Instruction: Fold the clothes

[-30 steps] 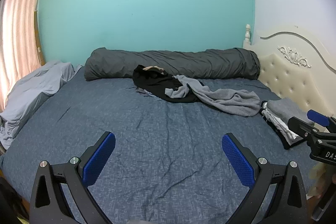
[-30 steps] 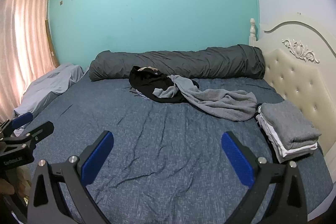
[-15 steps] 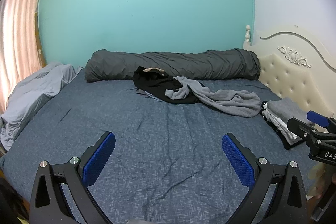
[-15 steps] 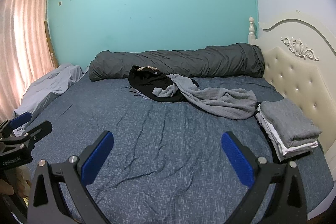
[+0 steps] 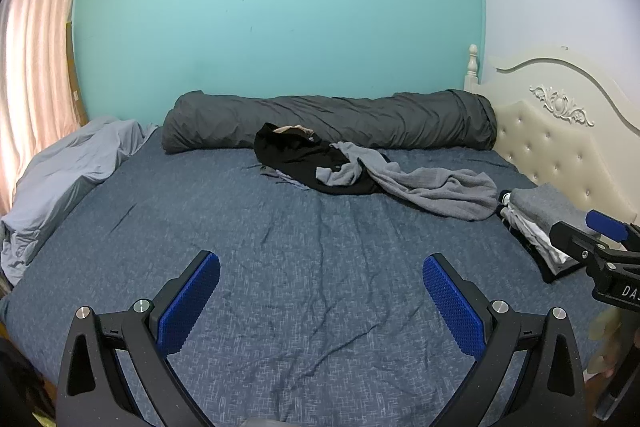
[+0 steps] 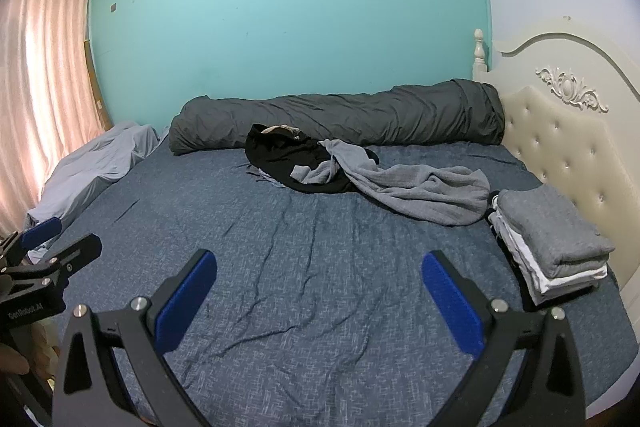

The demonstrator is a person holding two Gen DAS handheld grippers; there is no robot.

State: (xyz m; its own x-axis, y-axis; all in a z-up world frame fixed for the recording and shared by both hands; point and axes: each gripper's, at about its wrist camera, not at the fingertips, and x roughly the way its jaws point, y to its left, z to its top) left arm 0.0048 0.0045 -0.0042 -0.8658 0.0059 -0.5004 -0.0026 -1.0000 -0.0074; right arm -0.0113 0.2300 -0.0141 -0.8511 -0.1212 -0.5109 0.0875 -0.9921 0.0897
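Observation:
A crumpled black garment (image 5: 308, 159) (image 6: 296, 159) lies at the far middle of the bed, with a loose grey garment (image 5: 436, 187) (image 6: 424, 191) draped over its right side. A stack of folded clothes (image 5: 536, 219) (image 6: 552, 243) sits at the right by the headboard. My left gripper (image 5: 320, 303) hovers open over the near part of the blue sheet, nothing between its blue pads. My right gripper (image 6: 320, 299) is likewise open and empty above the sheet. Each gripper shows at the edge of the other's view: the right gripper (image 5: 592, 243), the left gripper (image 6: 44, 259).
A long dark grey rolled duvet (image 5: 328, 119) lies along the teal wall. A light grey sheet (image 5: 68, 171) is bunched at the bed's left edge by the pink curtain (image 6: 44, 83). The cream tufted headboard (image 6: 568, 139) bounds the right side. Wrinkled blue sheet (image 5: 320, 235) spreads in front.
Both views have shifted slightly, with the clothes pile sitting a little lower and closer in frame. Both grippers have stayed open and empty.

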